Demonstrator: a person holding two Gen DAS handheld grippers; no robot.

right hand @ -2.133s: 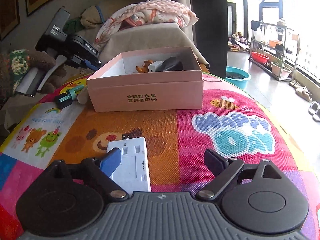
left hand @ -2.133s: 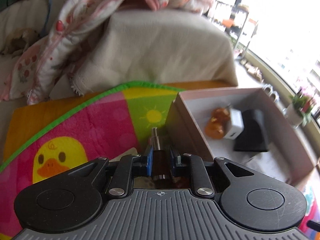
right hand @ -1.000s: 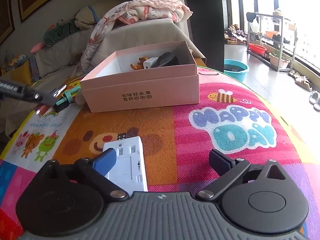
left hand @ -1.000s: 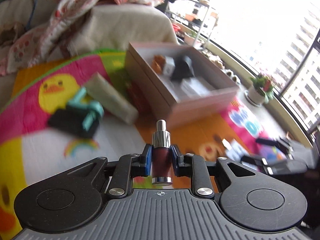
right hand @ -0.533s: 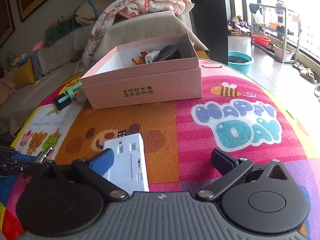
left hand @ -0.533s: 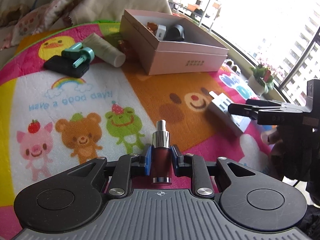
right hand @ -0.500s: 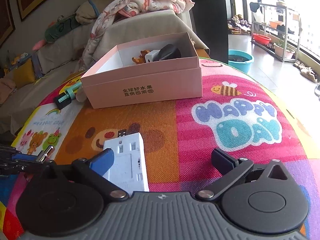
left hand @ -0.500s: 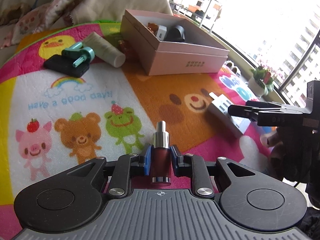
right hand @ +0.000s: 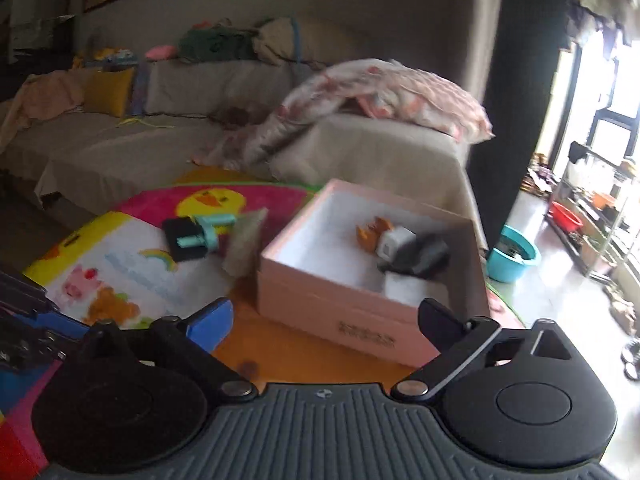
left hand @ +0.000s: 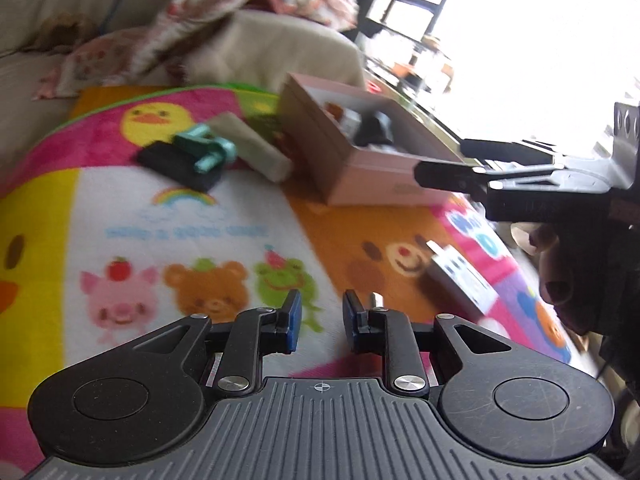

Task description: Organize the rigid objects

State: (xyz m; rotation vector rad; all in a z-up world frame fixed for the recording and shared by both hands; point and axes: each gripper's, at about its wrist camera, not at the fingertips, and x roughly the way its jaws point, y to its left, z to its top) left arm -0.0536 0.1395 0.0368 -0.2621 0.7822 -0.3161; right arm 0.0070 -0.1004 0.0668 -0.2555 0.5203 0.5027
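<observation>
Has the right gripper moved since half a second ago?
Yes. The right gripper rose off the white adapter toward the pink box; its jaws, just closing slightly, hold nothing.

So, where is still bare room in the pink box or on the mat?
Free: pink box floor between its left wall and the orange toy; white mat patch around the rainbow. Crowded: beside the charger and black item.

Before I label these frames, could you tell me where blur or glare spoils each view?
Left wrist view: the window is blown out to white, and the pink box and play mat are smeared, while the left tongs are sharp. Right wrist view: the room is dim, and the pink box and its contents are blurred.
</observation>
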